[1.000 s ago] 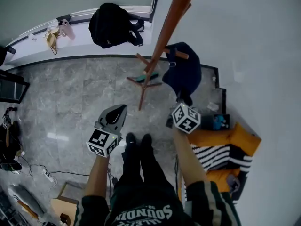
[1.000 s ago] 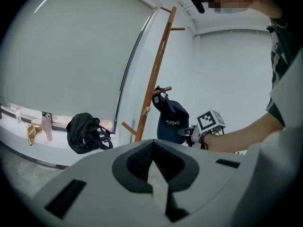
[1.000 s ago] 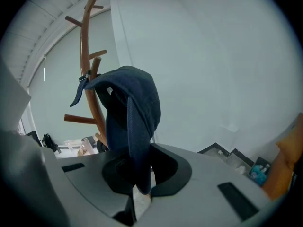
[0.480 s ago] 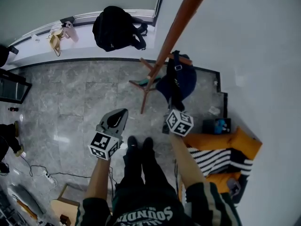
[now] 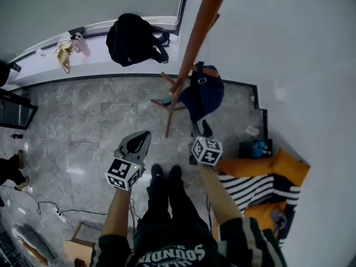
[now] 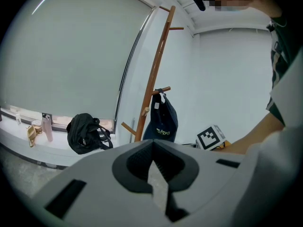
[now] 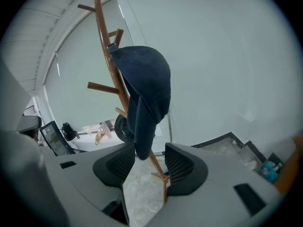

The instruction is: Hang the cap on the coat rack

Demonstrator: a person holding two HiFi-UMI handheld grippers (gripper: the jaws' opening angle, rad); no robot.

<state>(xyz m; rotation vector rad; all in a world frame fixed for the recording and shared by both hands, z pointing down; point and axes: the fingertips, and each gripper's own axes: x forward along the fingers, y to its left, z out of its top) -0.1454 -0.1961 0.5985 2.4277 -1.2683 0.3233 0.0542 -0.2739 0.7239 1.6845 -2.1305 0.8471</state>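
Note:
The dark blue cap (image 5: 203, 93) hangs by its back strap from a peg of the wooden coat rack (image 5: 192, 49). Just below it my right gripper (image 5: 204, 130) has its jaws opening. In the right gripper view the cap's (image 7: 147, 79) lower end dangles between the pads of that gripper (image 7: 149, 162), which do not press on it. My left gripper (image 5: 142, 136) is held lower left of the rack, shut and empty. From the left gripper view, past its closed jaws (image 6: 152, 161), the cap (image 6: 162, 120) shows on the rack (image 6: 154, 79).
A black backpack (image 5: 132, 38) rests on the window ledge beside a pink bottle (image 5: 79, 40). An orange and striped bundle (image 5: 261, 182) lies on the floor by the right wall. The rack's legs (image 5: 167, 102) spread over the grey tiles. Cables (image 5: 50, 204) trail at left.
The right gripper has opened and drawn back toward the person, leaving the cap hanging on the peg. The left gripper has barely moved.

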